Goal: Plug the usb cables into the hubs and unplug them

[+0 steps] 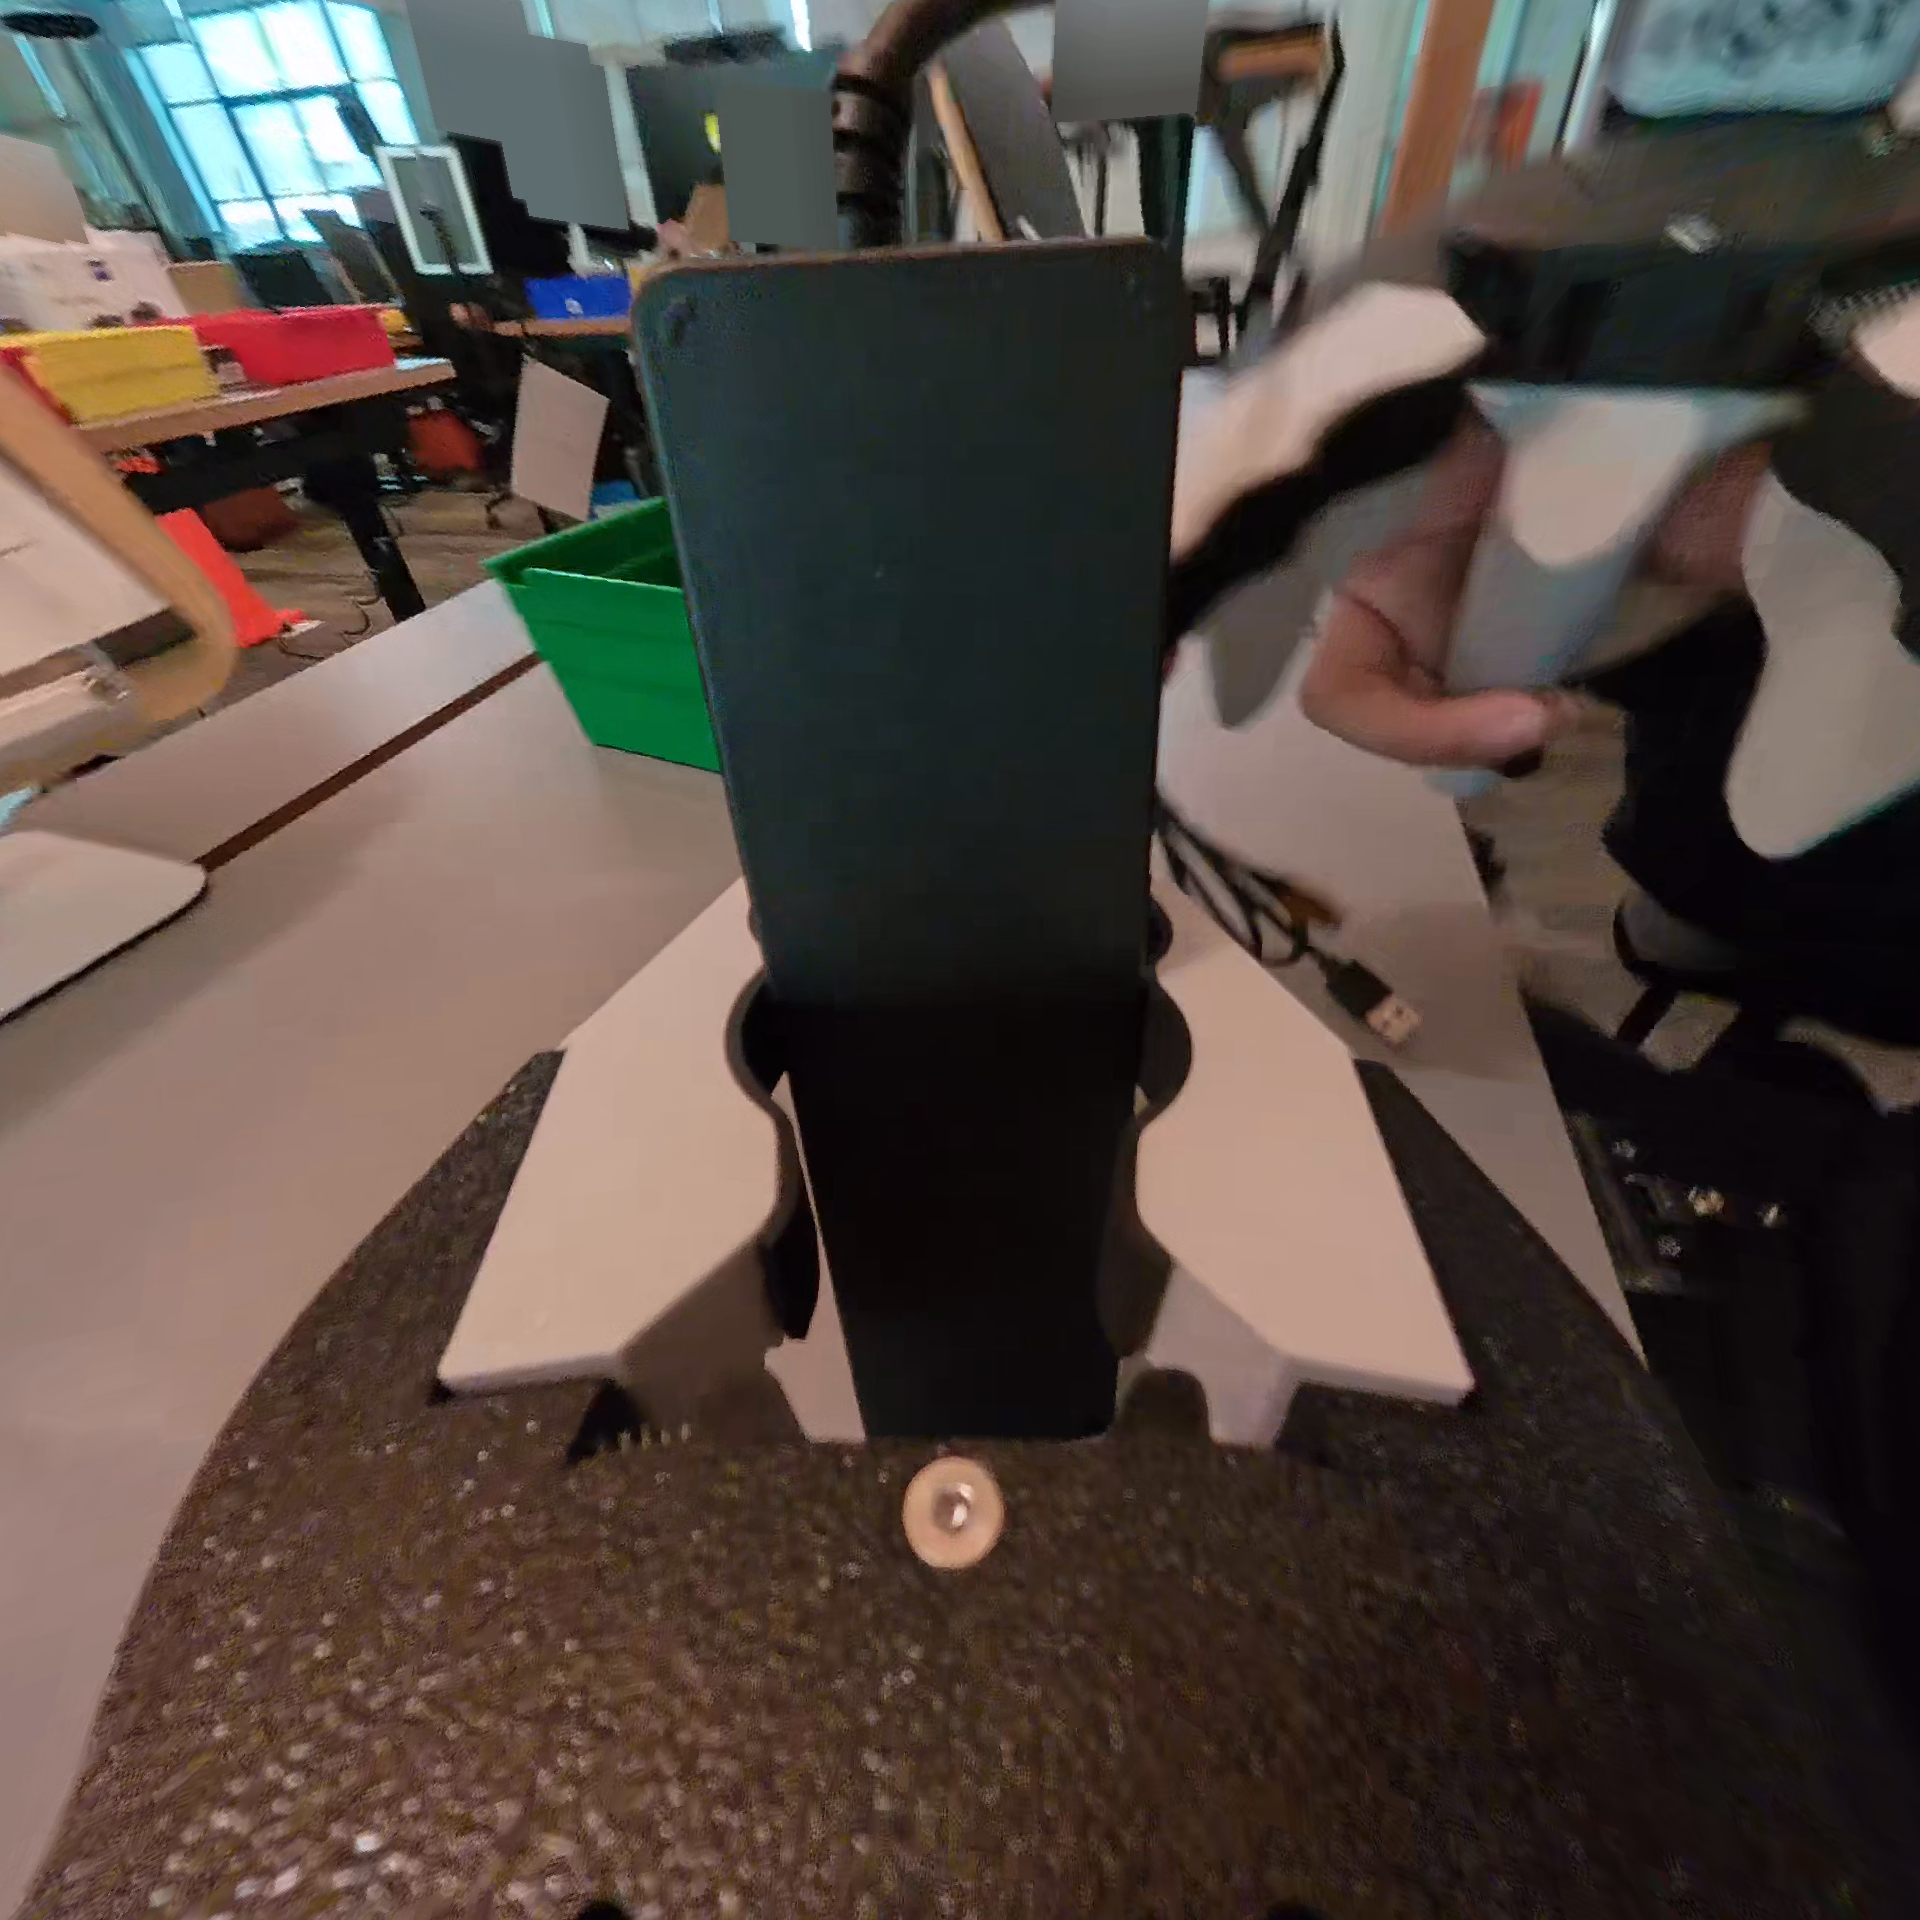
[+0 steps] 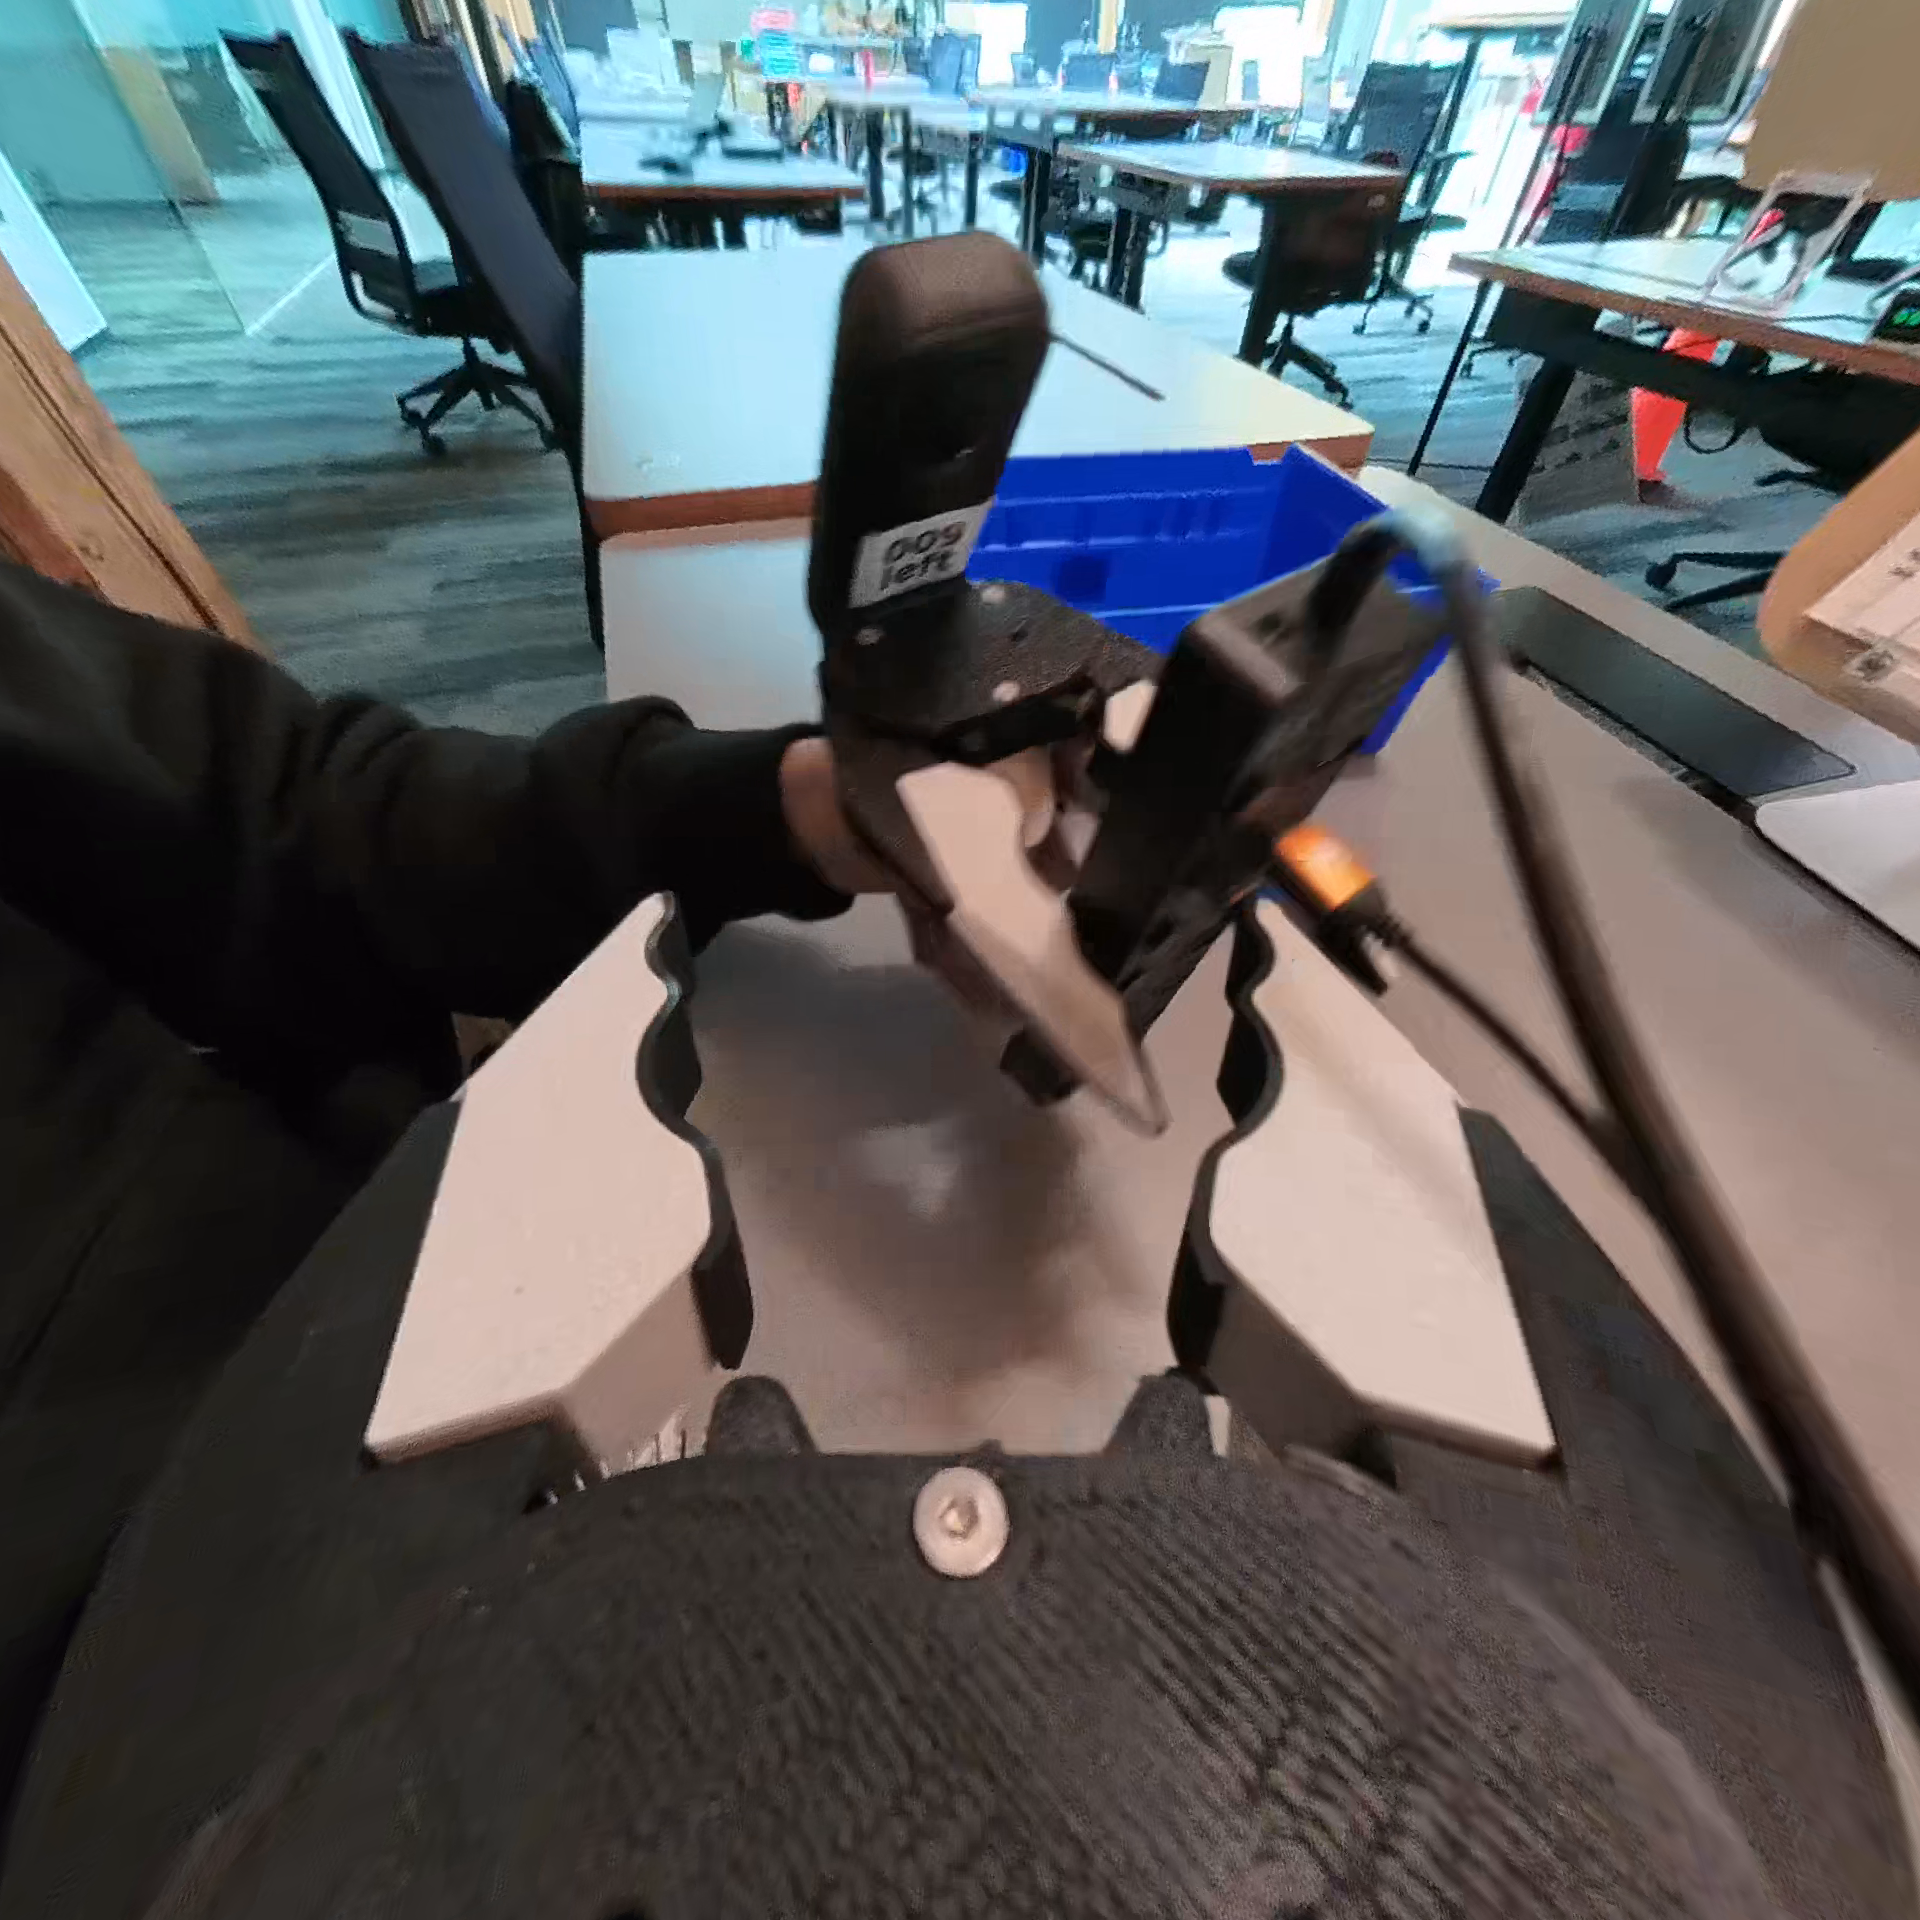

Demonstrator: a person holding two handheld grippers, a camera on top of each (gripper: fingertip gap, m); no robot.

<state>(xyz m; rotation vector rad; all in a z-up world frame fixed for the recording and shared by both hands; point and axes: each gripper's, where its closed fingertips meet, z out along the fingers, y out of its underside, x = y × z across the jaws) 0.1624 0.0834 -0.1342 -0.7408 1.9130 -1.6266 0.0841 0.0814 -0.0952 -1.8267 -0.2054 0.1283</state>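
Observation:
My left gripper [image 1: 956,966] is shut on a flat black USB hub [image 1: 925,623] and holds it upright above the table. In the right wrist view the hub [image 2: 1247,748] is tilted in the left gripper [image 2: 1081,935]. A thick grey cable [image 2: 1558,935] leaves its top end. An orange-collared USB plug [image 2: 1325,868] with a thin black cable sits against the hub's lower side; I cannot tell whether it is plugged in. My right gripper [image 2: 956,1049] is open and empty, just short of the hub. It is blurred in the left wrist view [image 1: 1507,499]. A loose black USB cable plug [image 1: 1382,1008] lies on the table.
A green bin [image 1: 613,644] stands on the grey table [image 1: 364,935] behind the hub. A blue bin [image 2: 1174,540] stands behind the hub in the right wrist view. A person's black sleeve [image 2: 312,810] reaches in from the left. Desks and office chairs fill the background.

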